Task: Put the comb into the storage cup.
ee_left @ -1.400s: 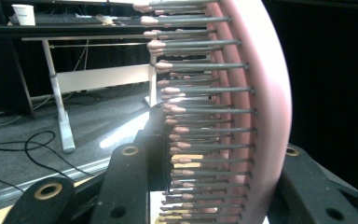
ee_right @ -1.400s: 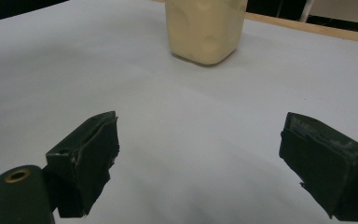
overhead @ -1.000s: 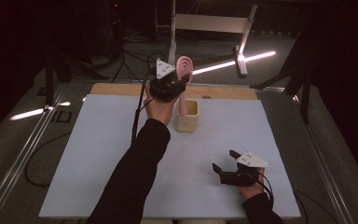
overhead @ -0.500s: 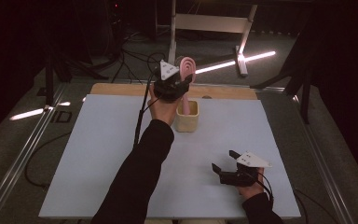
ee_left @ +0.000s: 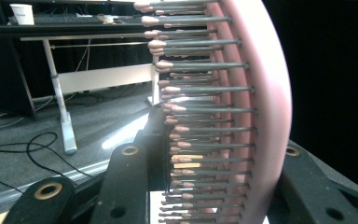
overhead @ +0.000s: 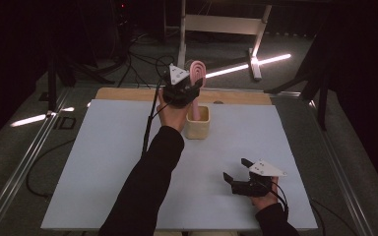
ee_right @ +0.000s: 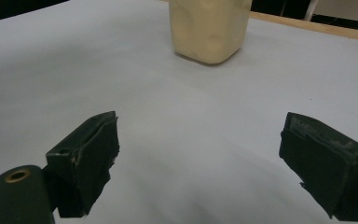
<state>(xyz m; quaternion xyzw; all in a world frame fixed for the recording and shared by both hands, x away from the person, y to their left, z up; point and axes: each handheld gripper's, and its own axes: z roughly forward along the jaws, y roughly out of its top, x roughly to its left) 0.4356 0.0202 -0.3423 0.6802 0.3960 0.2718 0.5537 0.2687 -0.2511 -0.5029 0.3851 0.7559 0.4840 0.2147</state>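
Jaws of the left gripper (overhead: 189, 91) pinch a pink plastic hairbrush (overhead: 197, 73) with stiff pins – light, hard – upright in the cream cup (overhead: 197, 127), far middle. Right gripper (overhead: 236, 178) – wide apart, empty.

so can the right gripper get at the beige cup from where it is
Probably yes. The right gripper is open and faces the beige cup across bare white table. But the left gripper holds a pink hairbrush in the cup.
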